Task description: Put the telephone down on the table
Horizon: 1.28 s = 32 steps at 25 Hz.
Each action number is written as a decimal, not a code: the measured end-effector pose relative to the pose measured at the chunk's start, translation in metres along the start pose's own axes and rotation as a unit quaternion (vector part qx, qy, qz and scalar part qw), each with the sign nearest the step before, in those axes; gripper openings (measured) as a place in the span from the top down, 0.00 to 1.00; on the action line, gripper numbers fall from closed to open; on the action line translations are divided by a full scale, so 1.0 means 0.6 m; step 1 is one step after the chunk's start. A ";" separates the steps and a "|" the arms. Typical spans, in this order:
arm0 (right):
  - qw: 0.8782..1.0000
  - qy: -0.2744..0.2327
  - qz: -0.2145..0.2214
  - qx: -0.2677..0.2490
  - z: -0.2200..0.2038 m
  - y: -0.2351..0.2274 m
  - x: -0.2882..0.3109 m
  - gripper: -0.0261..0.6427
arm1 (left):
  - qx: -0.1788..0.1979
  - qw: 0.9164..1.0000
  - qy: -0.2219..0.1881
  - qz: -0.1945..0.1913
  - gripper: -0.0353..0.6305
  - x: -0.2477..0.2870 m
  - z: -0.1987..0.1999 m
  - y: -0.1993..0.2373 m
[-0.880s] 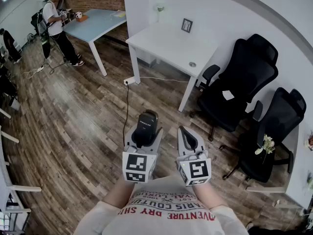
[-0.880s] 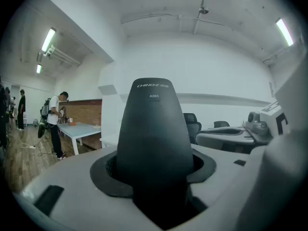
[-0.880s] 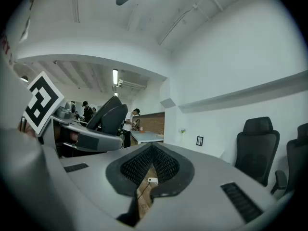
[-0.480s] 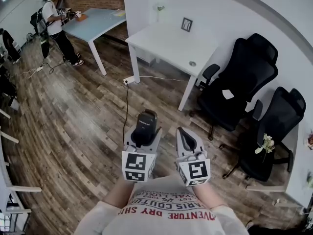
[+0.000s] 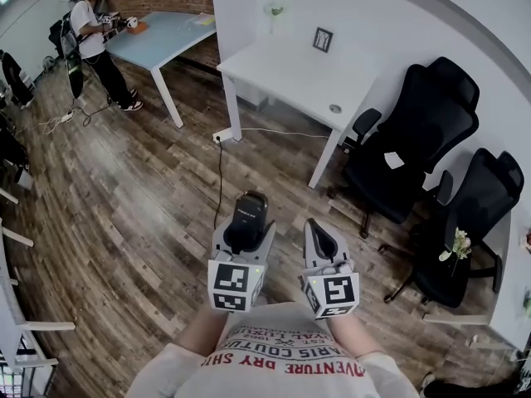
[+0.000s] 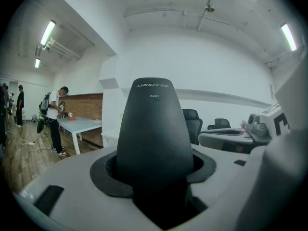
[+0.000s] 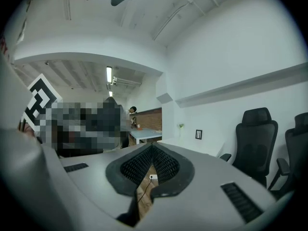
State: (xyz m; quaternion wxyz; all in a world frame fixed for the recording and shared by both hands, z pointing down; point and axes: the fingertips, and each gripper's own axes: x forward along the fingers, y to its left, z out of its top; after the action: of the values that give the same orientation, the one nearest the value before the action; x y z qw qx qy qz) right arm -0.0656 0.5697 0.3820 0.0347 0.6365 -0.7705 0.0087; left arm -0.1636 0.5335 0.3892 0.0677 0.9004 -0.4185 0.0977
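Observation:
A black telephone handset (image 5: 247,214) stands upright between the jaws of my left gripper (image 5: 243,232), which is shut on it above the wooden floor. In the left gripper view the telephone (image 6: 155,129) fills the middle, its rounded top toward the room. My right gripper (image 5: 320,237) hangs beside it on the right, shut with nothing in it; in the right gripper view its black ribbed pads (image 7: 163,163) meet at the tip. The white table (image 5: 290,77) stands further ahead by the wall.
On the white table are a small framed picture (image 5: 323,39) and a round insert (image 5: 334,108). Two black office chairs (image 5: 419,148) (image 5: 473,214) stand to its right. A power strip (image 5: 222,136) with a cable lies on the floor. A person (image 5: 91,31) stands at a blue table (image 5: 166,31).
The head view has shifted a little, so the table and chairs sit slightly lower and to the right. Both grippers keep their pose, and the telephone stays in the left one.

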 end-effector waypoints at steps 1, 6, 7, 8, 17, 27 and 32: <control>1.000 0.004 -0.002 0.003 -0.004 0.005 0.008 0.92 | -0.001 1.000 0.001 0.001 0.52 -0.001 -0.002 0.012; 1.000 0.013 0.016 0.008 -0.013 0.039 0.053 0.92 | -0.014 1.000 0.013 0.014 0.52 -0.003 -0.021 0.072; 1.000 0.013 0.021 0.004 -0.012 0.045 0.062 0.92 | -0.017 1.000 0.015 0.018 0.52 -0.001 -0.024 0.083; 1.000 0.013 0.026 0.001 -0.012 0.048 0.073 0.92 | -0.020 0.999 0.017 0.021 0.52 0.003 -0.027 0.093; 0.998 0.017 0.058 0.007 -0.023 0.019 0.209 0.92 | -0.028 0.998 0.022 0.052 0.52 0.091 -0.012 0.170; 0.996 0.013 0.089 -0.021 0.002 -0.087 0.386 0.92 | -0.019 0.997 0.009 0.079 0.52 0.258 0.066 0.228; 0.996 0.017 0.091 -0.019 -0.001 -0.146 0.459 0.92 | -0.023 0.996 0.011 0.082 0.52 0.345 0.083 0.248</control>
State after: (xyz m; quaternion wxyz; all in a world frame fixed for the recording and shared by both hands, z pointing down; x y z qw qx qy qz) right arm -0.0315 0.2833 0.3978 0.0586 0.5628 -0.8245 0.0076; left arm -0.1413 0.2748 0.3949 0.0846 0.8603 -0.4921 0.1031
